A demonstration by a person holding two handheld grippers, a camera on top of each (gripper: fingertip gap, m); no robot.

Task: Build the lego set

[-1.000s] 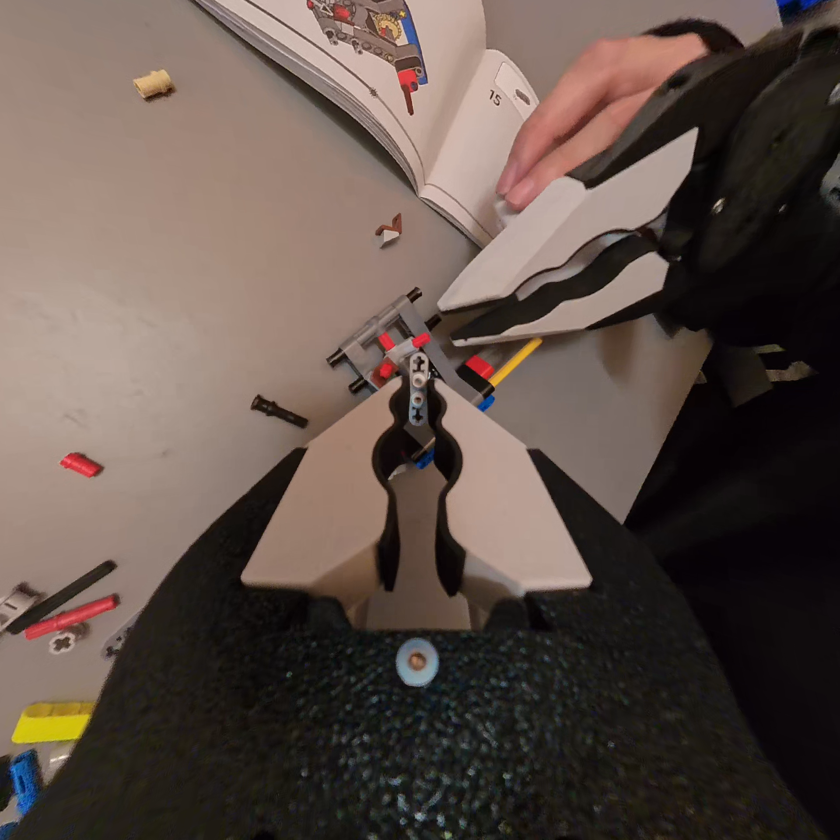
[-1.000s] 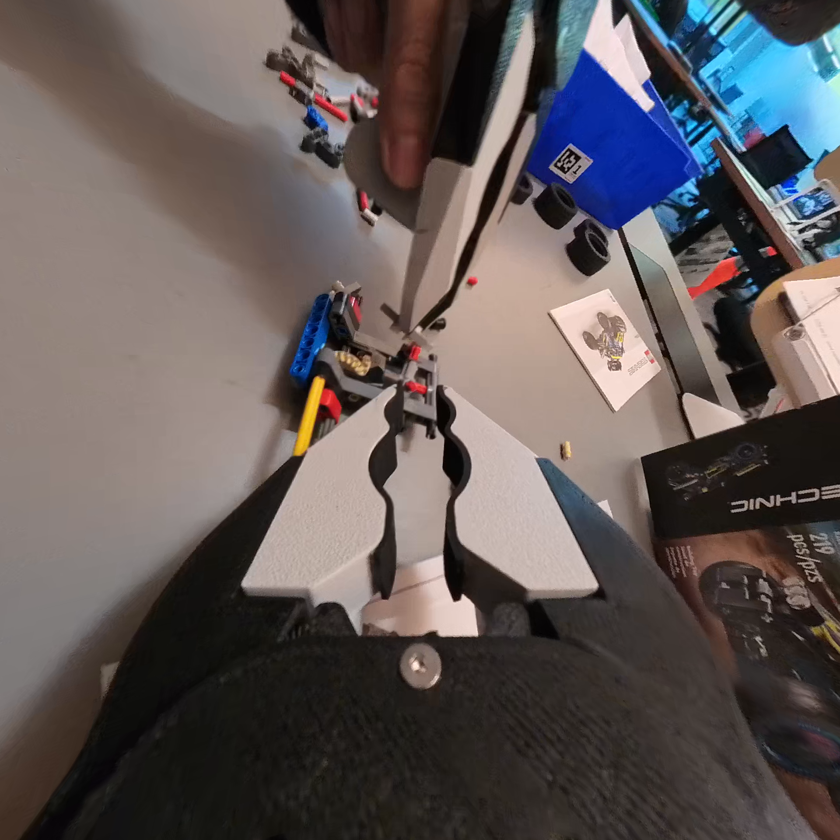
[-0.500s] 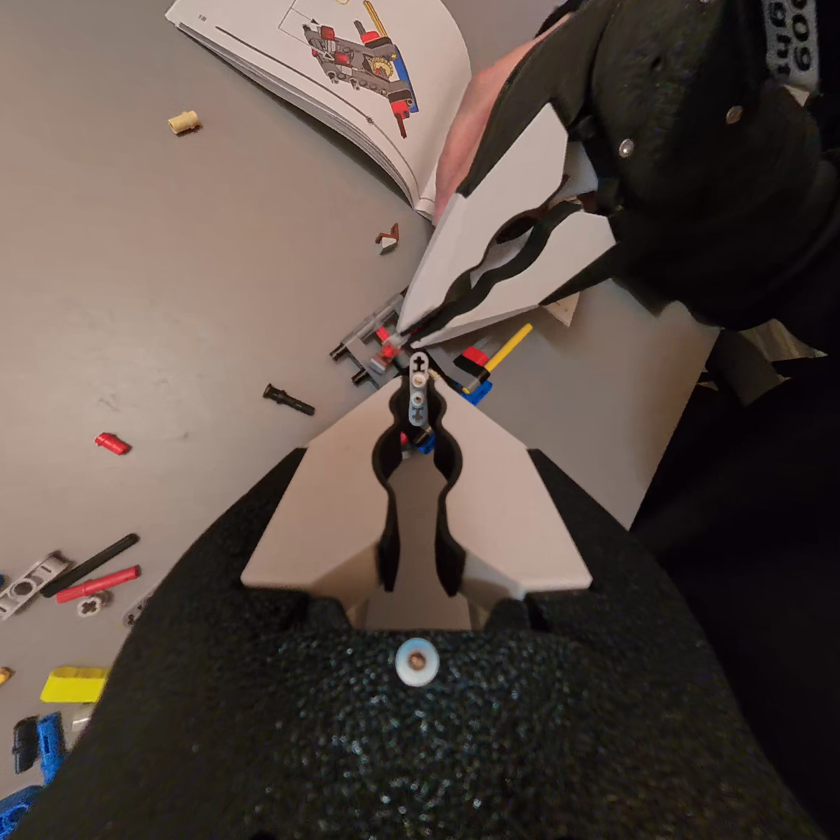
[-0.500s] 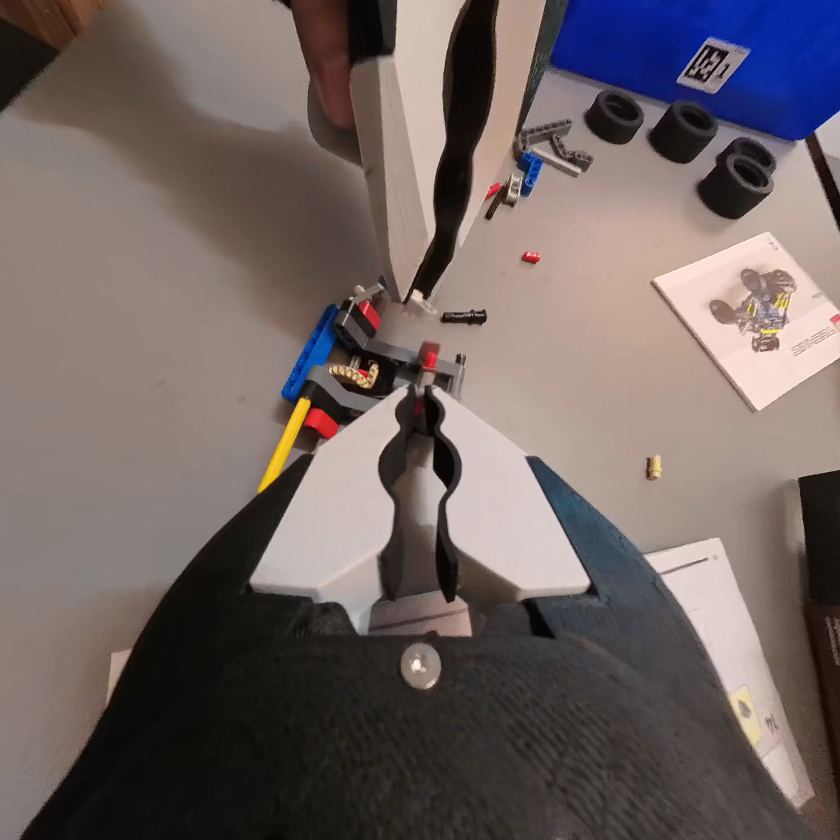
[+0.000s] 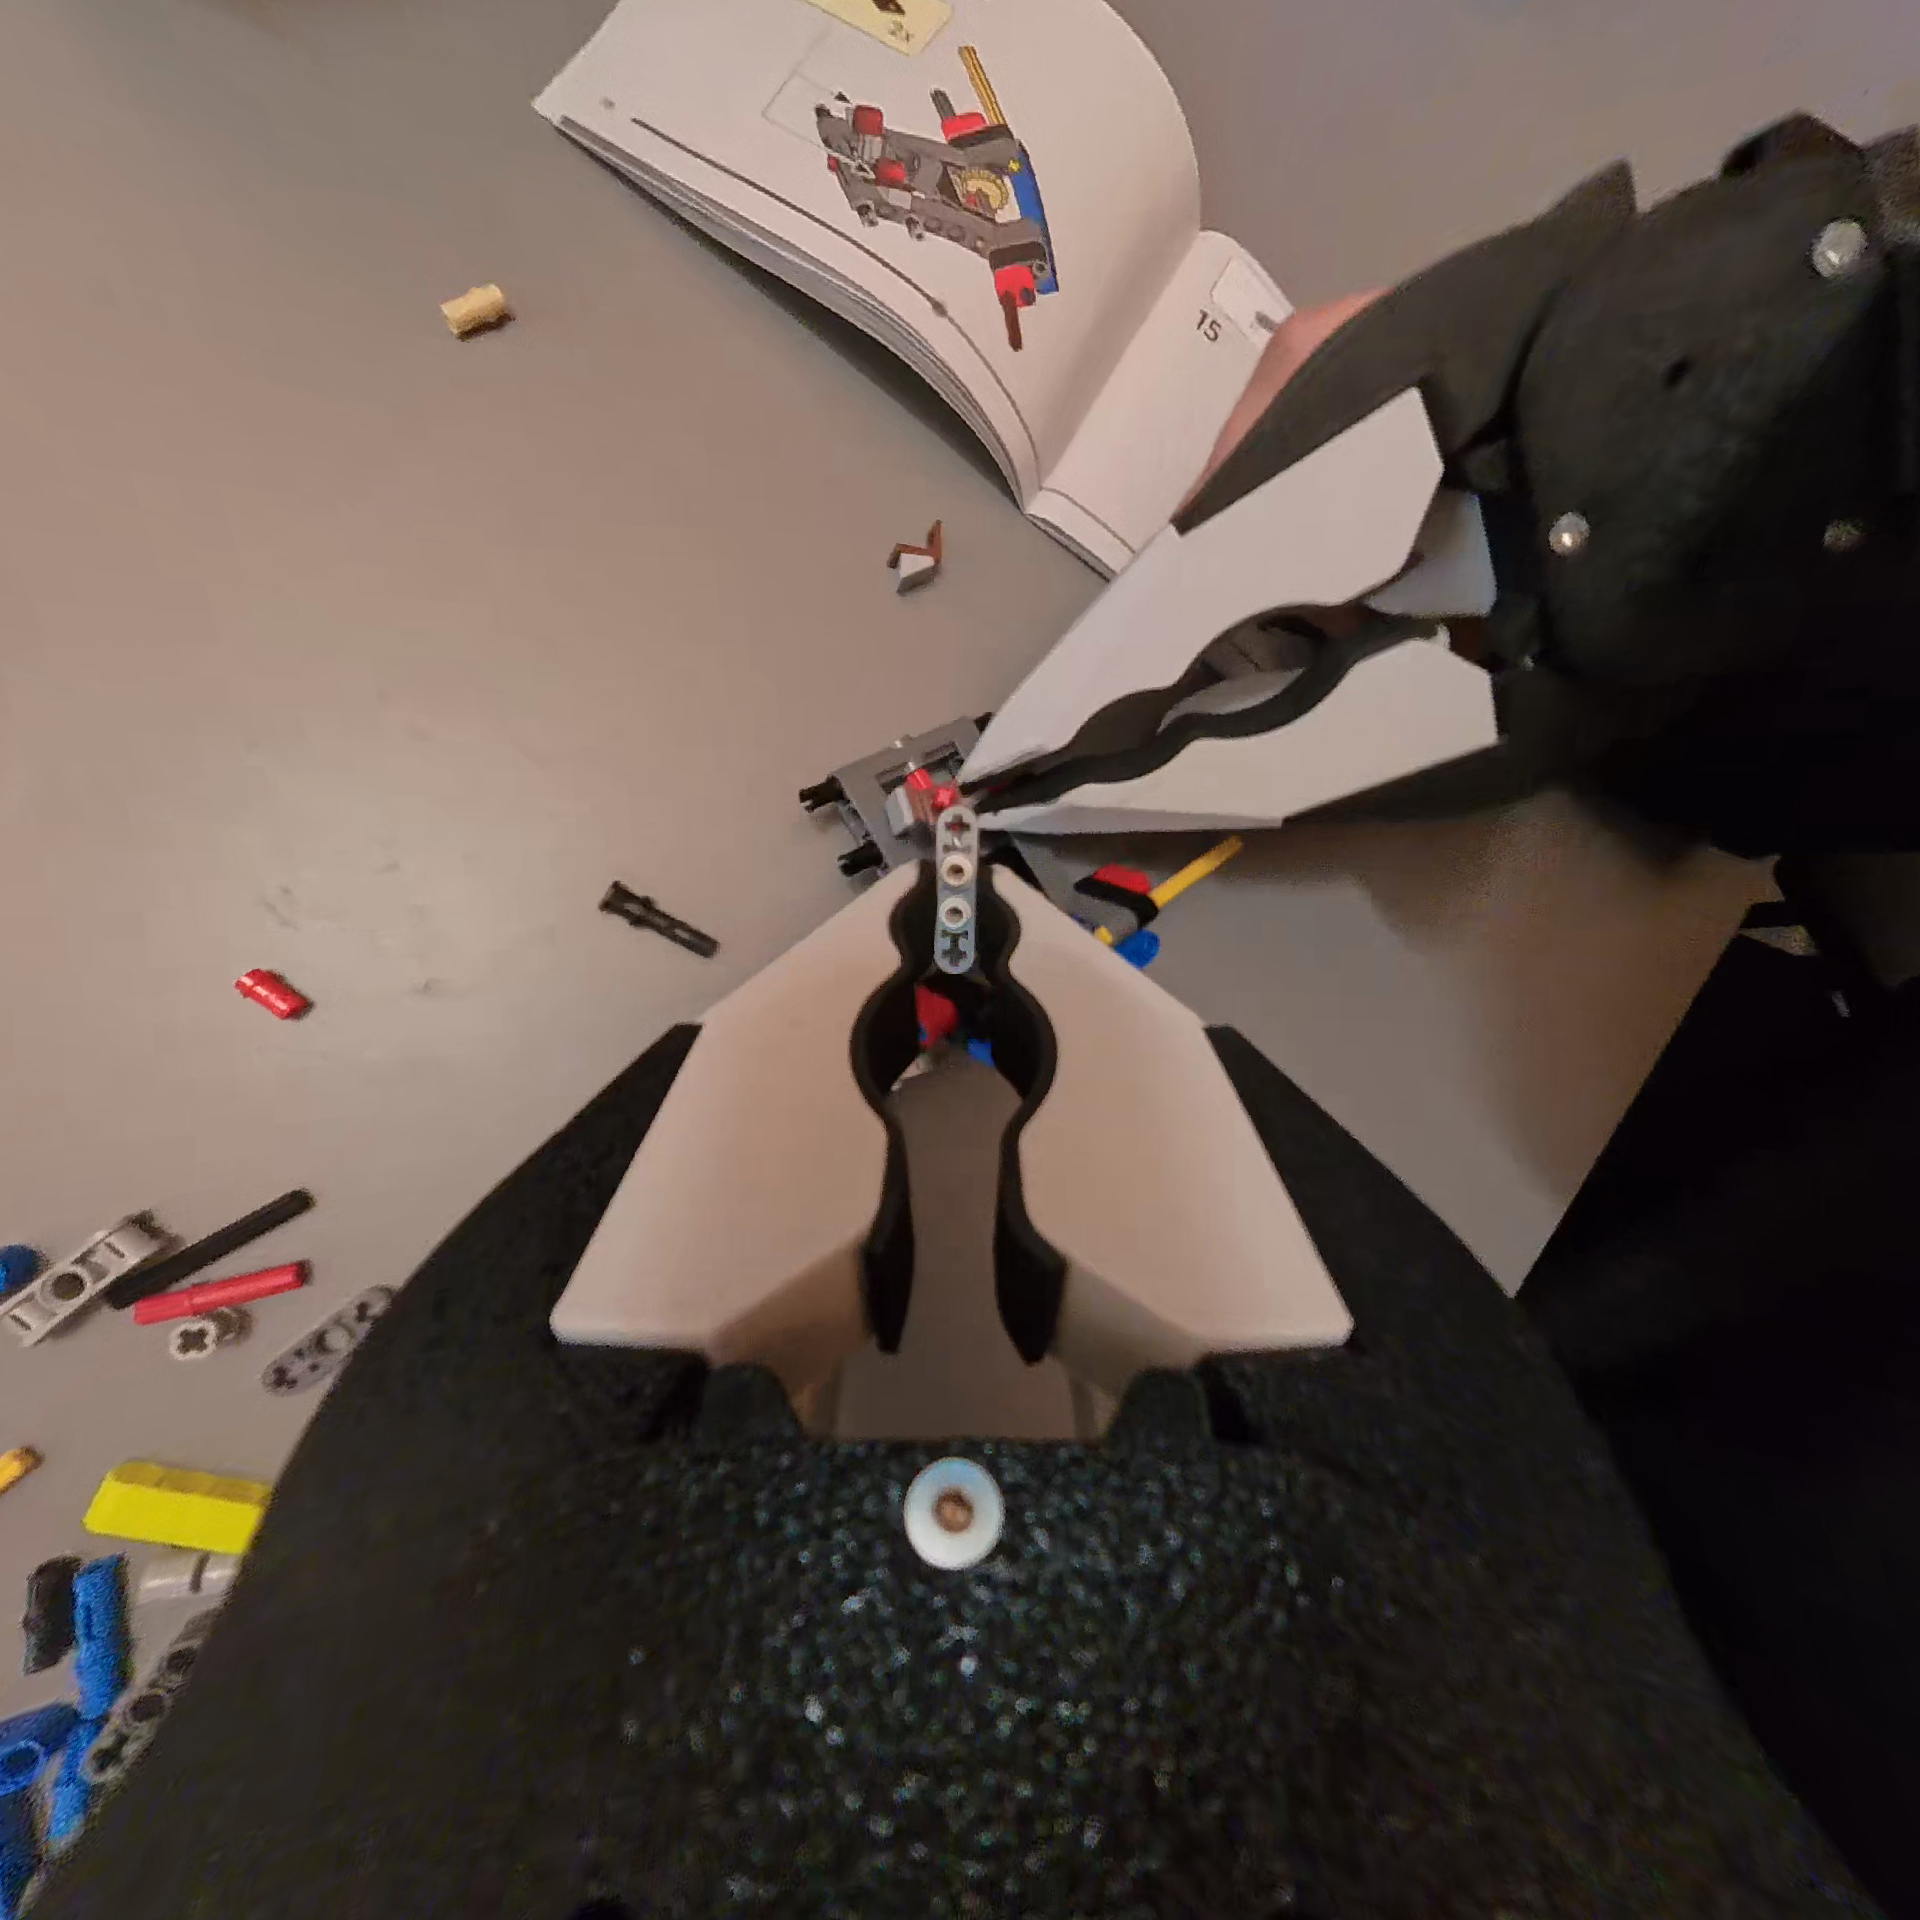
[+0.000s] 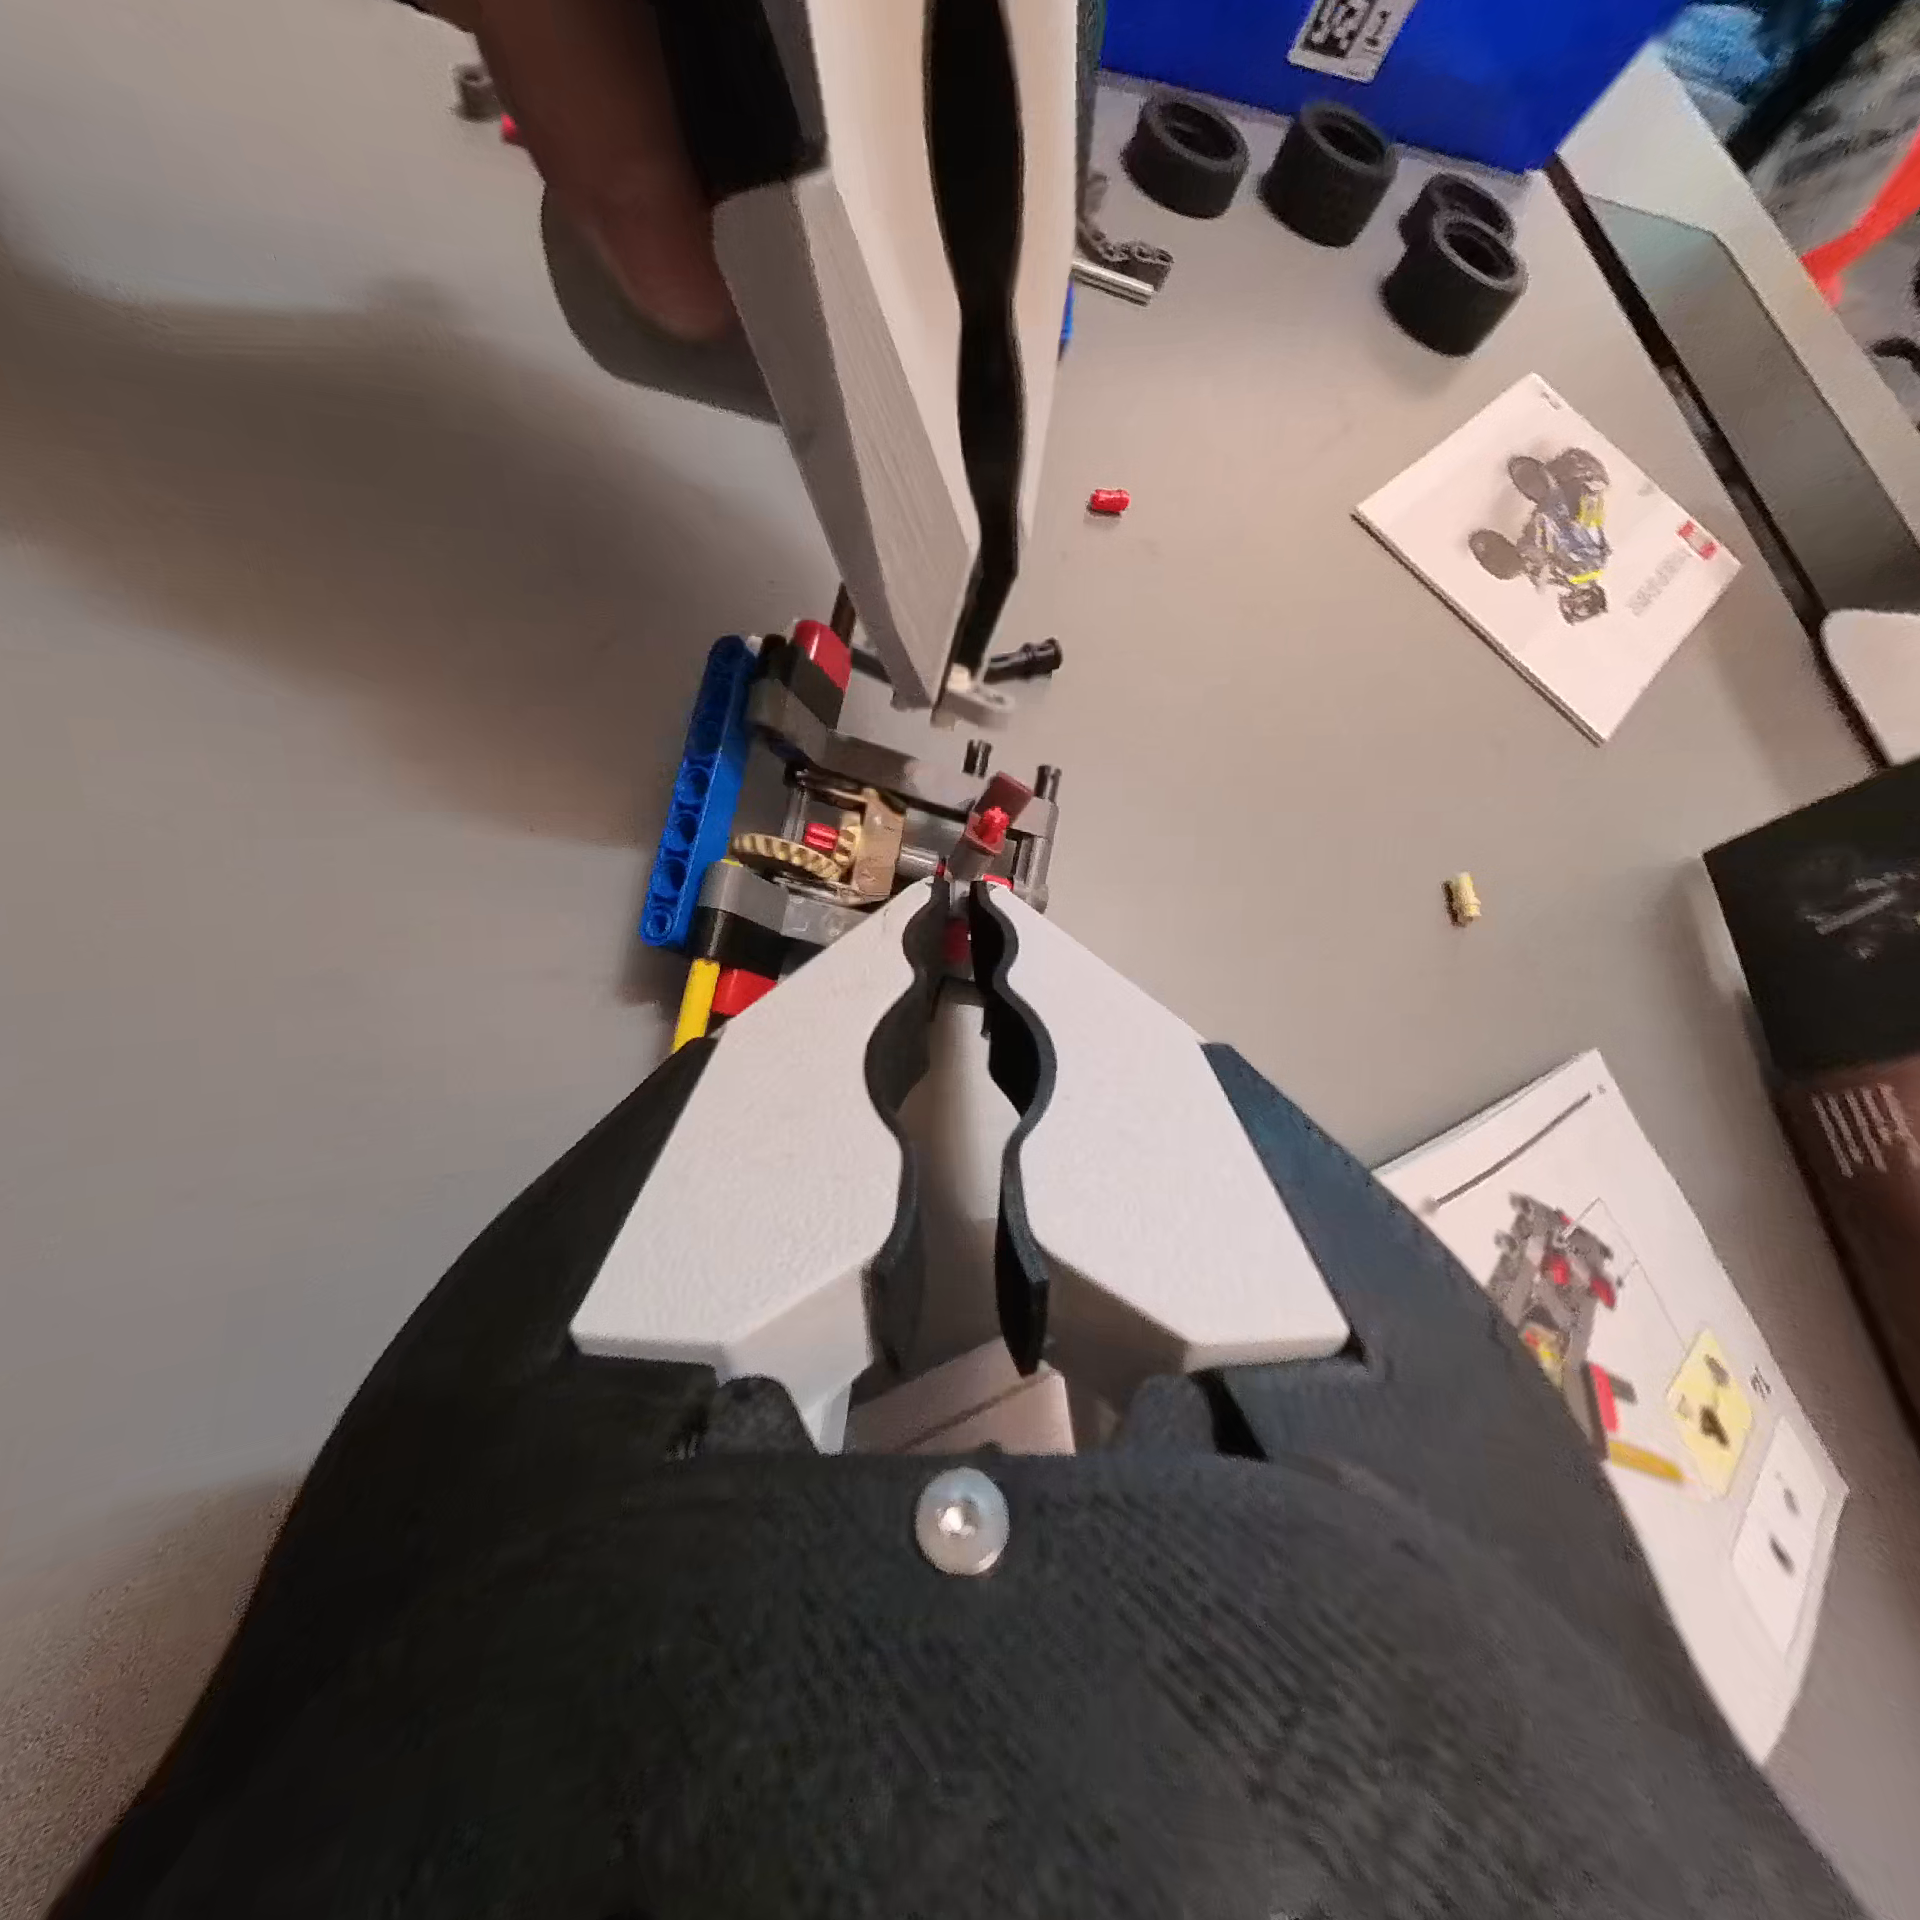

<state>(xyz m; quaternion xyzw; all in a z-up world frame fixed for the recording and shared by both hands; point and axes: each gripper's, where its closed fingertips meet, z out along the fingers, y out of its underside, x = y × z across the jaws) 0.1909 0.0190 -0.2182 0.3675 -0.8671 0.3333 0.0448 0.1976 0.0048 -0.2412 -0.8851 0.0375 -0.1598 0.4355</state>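
The partly built lego assembly (image 6: pixel 821 831), grey with a blue beam, a tan gear and a yellow axle, lies on the grey table (image 6: pixel 312 727). My right gripper (image 6: pixel 958 906) is shut on its near end, at a red pin. In the left wrist view the right gripper (image 5: pixel 971 788) comes in from the right onto the assembly (image 5: pixel 883 795). My left gripper (image 5: pixel 958 883) is shut on a thin light grey beam (image 5: pixel 957 831), whose tip is at the assembly's red pin. In the right wrist view the left gripper (image 6: pixel 961 691) points down just above the assembly's far side.
The open instruction booklet (image 5: pixel 935 208) lies behind the assembly. A black pin (image 5: pixel 657 920), a red pin (image 5: pixel 272 992), a tan piece (image 5: pixel 473 312) and a yellow beam (image 5: pixel 171 1507) lie at left. Black tyres (image 6: pixel 1330 171), a blue bin (image 6: pixel 1455 62), a leaflet (image 6: pixel 1548 551) and a black box (image 6: pixel 1829 935) also show. My left and right fingertips are right by each other.
The right gripper has swung lower and flatter and stays closed on the assembly's end. The left gripper has brought the grey beam closer to the assembly's red pin.
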